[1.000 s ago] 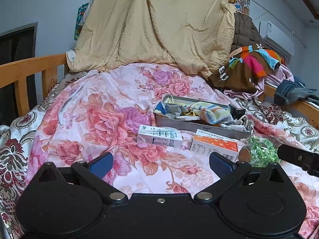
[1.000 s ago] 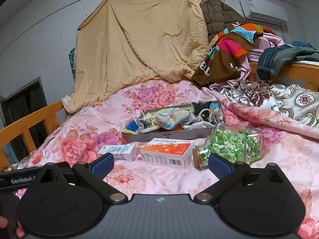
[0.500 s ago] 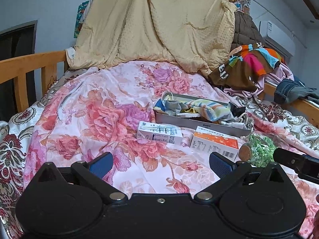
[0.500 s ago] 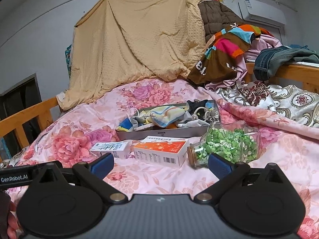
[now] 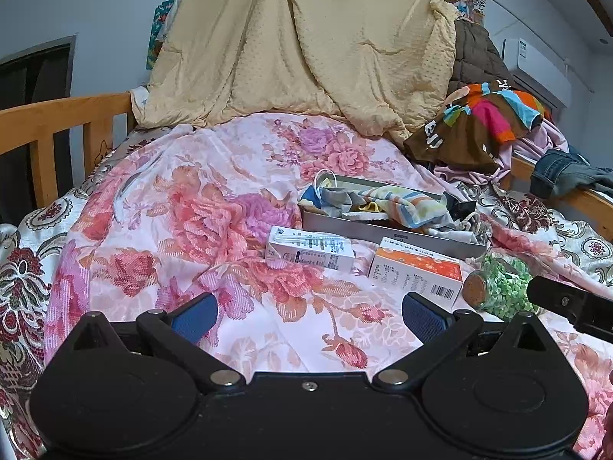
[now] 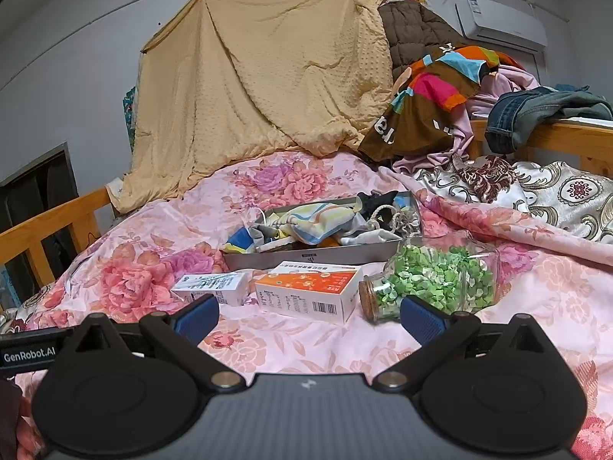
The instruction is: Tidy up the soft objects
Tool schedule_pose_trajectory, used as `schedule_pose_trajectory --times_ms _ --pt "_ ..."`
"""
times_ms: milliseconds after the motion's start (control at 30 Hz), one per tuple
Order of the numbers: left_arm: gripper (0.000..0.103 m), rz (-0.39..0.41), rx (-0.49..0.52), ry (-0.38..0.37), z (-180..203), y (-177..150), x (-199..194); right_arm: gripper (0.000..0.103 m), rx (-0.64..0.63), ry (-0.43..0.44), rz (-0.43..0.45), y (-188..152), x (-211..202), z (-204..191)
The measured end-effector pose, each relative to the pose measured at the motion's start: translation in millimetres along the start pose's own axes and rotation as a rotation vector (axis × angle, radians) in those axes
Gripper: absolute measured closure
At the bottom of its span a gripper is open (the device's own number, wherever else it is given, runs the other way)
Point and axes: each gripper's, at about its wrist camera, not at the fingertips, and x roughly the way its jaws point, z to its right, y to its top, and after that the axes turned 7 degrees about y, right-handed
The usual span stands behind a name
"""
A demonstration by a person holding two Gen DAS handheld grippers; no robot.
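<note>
- Home bedroom, lived-in.
- Wooden bed frame (image 5: 57,115) at left edge, floral quilt (image 5: 191,211) filling centre of frame.
- Tan blanket (image 6: 260,76) hung against the wall, upper centre.
- Clothes pile (image 6: 440,92) and jeans (image 6: 536,111) over the rail, upper right.
- Wall air conditioner (image 6: 502,23) top right.

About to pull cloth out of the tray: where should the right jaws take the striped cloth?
Grip the striped cloth at its raised bunched fold, coming from above and the near side. It lies on top of the pile in the grey tray, clear of the wall.
</note>
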Motion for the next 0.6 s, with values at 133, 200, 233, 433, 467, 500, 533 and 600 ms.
schedule_pose_trajectory --times_ms 133,200,233,433,467,500,533,600 --pt "0.001 -0.001 0.002 -0.001 0.0 -0.3 0.8 0.000 0.000 0.000 0.000 0.2 -0.2 -0.2" --pt "0.001 -0.003 0.001 -0.001 0.4 -0.3 0.5 0.000 0.002 0.000 -0.002 0.1 -0.1 0.4" --pt "0.001 -0.006 0.000 -0.001 0.3 -0.2 0.7 0.000 0.002 0.000 -0.002 -0.1 0.1 -0.5" --pt "0.001 -0.009 -0.011 -0.010 -0.9 -0.7 1.4 0.000 0.004 -0.002 -0.005 -0.7 0.3 -0.9" --pt "0.001 -0.014 -0.017 -0.014 -1.6 0.0 1.6 0.000 0.004 -0.002 -0.005 -0.7 0.4 -0.9" --pt "0.001 -0.025 -0.024 -0.019 -2.0 0.7 2.7 0.000 0.002 -0.002 -0.005 -0.6 0.7 -0.9" --pt "0.001 -0.038 -0.031 -0.032 -2.7 1.7 3.8 0.000 0.003 -0.002 -0.006 -0.8 0.7 -0.8" --pt "0.001 -0.057 -0.055 -0.043 -4.2 2.7 5.4 0.000 0.002 0.001 -0.010 -1.3 1.1 -1.0"
